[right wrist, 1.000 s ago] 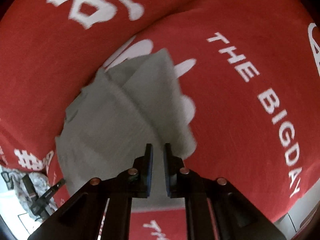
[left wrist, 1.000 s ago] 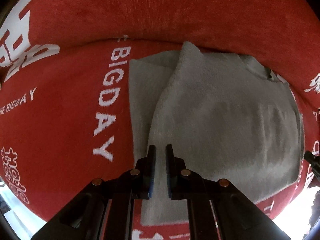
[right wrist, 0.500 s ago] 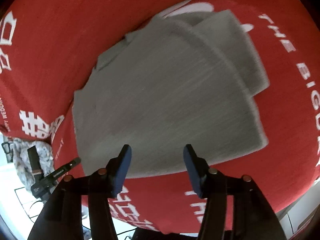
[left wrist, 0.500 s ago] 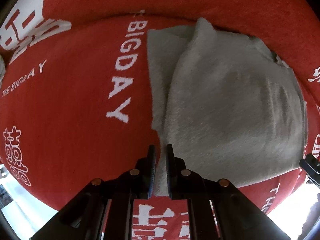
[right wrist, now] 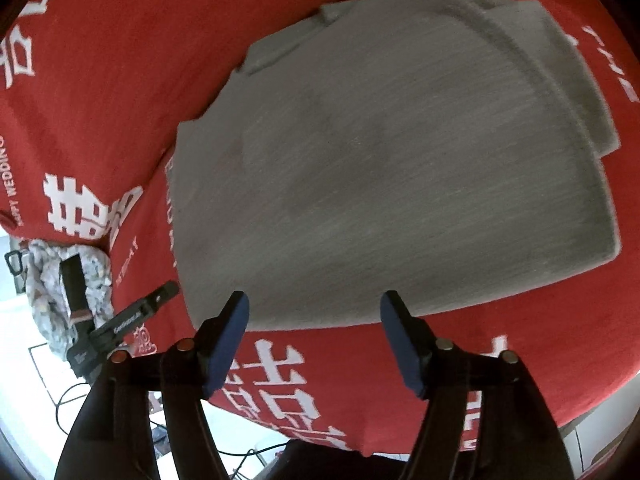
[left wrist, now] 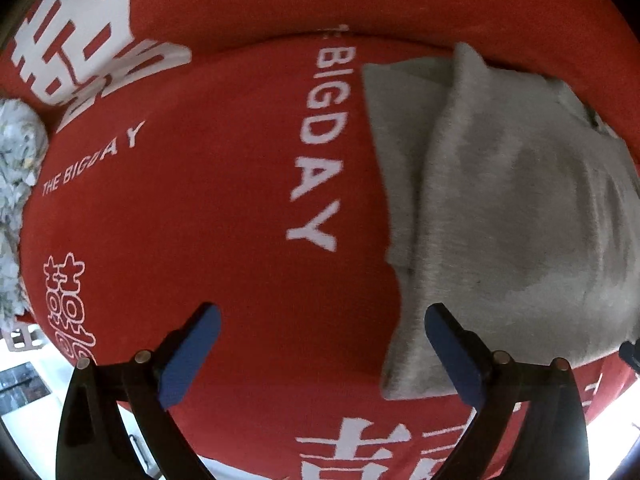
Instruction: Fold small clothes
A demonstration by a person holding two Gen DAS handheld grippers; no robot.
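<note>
A grey knit garment [left wrist: 500, 208] lies folded in layers on the red printed blanket [left wrist: 200, 200]. In the left wrist view it fills the right side. My left gripper [left wrist: 320, 344] is open and empty, above the blanket at the garment's near left corner, its right finger over the cloth edge. In the right wrist view the garment [right wrist: 392, 152] fills the middle. My right gripper [right wrist: 316, 336] is open and empty, just short of the garment's near edge.
The blanket [right wrist: 100, 80] has white lettering and covers a cushioned seat with a raised back. A crumpled patterned cloth [right wrist: 60, 292] lies at the left edge, also in the left wrist view [left wrist: 16, 184]. The other gripper's tip [right wrist: 132, 316] shows at lower left. Floor and cables lie below.
Both grippers have opened and let go of the garment. They have drawn back toward the near edge; the left one has shifted left. The garment now lies flat, folded.
</note>
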